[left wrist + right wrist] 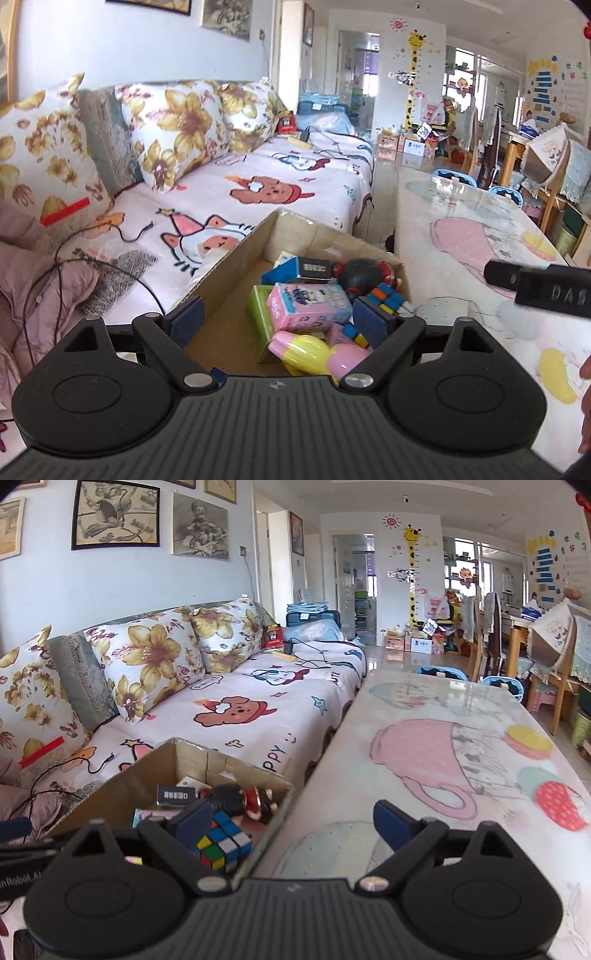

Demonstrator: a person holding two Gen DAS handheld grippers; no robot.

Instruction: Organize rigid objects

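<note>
Both grippers are hanging over the cardboard box (236, 254) that sits between the sofa (266, 192) and the table (461, 236) with the pink teacup print.

The left gripper (277, 321) is spread wide with nothing between its blue pads; it's just hovering over the near end of the box. Right past its fingertips there's a pink carton (310, 306), with a green box (260, 314) tucked against it on the left. Nearer to the gripper lies a pink and yellow plastic toy (314, 350); honestly I can't tell what it's supposed to be. Further in are a blue box (282, 271) and a dark round toy (360, 273).

The right gripper (295, 823) is released too, jaws standing far apart and empty. It straddles the right wall of the box: the left pad is over the inside, the right pad is over the table. The Rubik's cube (223, 843) lies in the box just beside that left pad, near the box wall, not gripped by anything. Just beyond the cube is a little figure (255, 799) with black hair and a red outfit, lying on its side, and past that a dark box with white print (175, 795).

From the left wrist view the right gripper's black body pokes in from the right edge above the table.
</note>
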